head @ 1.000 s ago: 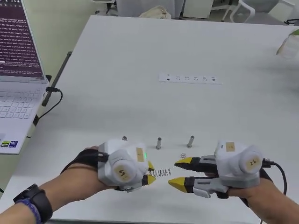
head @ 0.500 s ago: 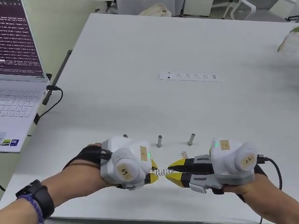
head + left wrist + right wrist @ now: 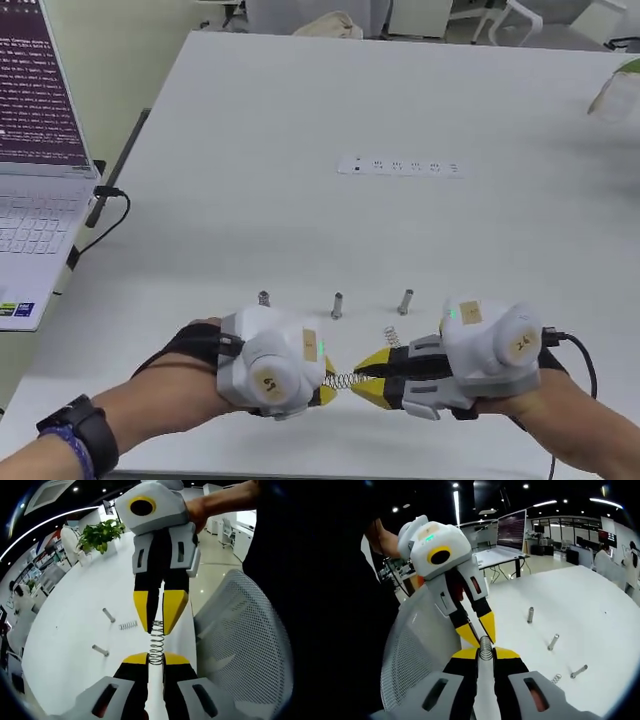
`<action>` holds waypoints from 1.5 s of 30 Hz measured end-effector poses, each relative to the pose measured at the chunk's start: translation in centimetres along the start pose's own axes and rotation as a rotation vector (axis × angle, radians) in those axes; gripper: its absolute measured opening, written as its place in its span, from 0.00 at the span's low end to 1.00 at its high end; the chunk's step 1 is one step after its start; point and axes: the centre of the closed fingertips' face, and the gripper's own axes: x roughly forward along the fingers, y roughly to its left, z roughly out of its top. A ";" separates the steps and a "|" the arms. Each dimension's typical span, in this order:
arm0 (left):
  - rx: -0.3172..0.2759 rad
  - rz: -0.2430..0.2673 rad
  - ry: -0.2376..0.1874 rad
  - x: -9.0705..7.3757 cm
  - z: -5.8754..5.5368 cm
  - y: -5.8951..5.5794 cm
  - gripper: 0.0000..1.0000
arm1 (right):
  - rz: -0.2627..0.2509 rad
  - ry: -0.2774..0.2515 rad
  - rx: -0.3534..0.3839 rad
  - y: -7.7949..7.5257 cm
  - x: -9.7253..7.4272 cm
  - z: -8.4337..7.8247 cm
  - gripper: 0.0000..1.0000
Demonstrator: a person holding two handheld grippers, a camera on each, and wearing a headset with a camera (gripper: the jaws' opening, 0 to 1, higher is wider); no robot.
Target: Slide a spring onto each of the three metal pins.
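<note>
The stickers on both grippers and the text on the laptop (image 3: pixel 30 150) screen are too small to read. Three metal pins (image 3: pixel 337 305) sit in a row low in the head view, and two springs show. One spring (image 3: pixel 342 379) spans lower centre, with the left gripper (image 3: pixel 325 383) clamped on one end and the right gripper (image 3: pixel 362 372) clamped on the other. The second spring (image 3: pixel 392 337) lies loose just below the right-hand pin.

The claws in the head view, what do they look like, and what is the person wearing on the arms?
The left claw and right claw are round white shells with black jaws tipped yellow, a tan sticker and a green light each. A black cable comes off the right one. The person wears a black glove and a dark watch on the left side.
</note>
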 end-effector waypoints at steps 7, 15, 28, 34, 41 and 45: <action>-0.040 0.011 -0.031 0.6 0.4 0.1 0.02 | 0.017 0.100 -0.093 -0.2 -0.2 0.1 0.08; -0.097 0.036 -0.094 0.5 1.2 0.8 0.02 | 0.034 0.160 -0.182 -0.4 -0.6 1.4 0.08; -0.108 0.051 -0.160 -0.3 2.6 1.4 0.02 | 0.079 0.254 -0.297 -0.8 -1.2 1.4 0.11; -0.103 0.049 -0.156 -0.5 2.6 1.2 0.02 | 0.103 0.283 -0.333 -0.4 -0.9 1.2 0.12; -0.084 0.043 -0.151 -0.6 2.9 1.1 0.02 | 0.128 0.311 -0.369 -0.1 -0.4 0.9 0.12; -0.068 0.036 -0.140 -0.5 2.9 1.0 0.02 | 0.133 0.327 -0.387 -0.2 -0.3 0.8 0.10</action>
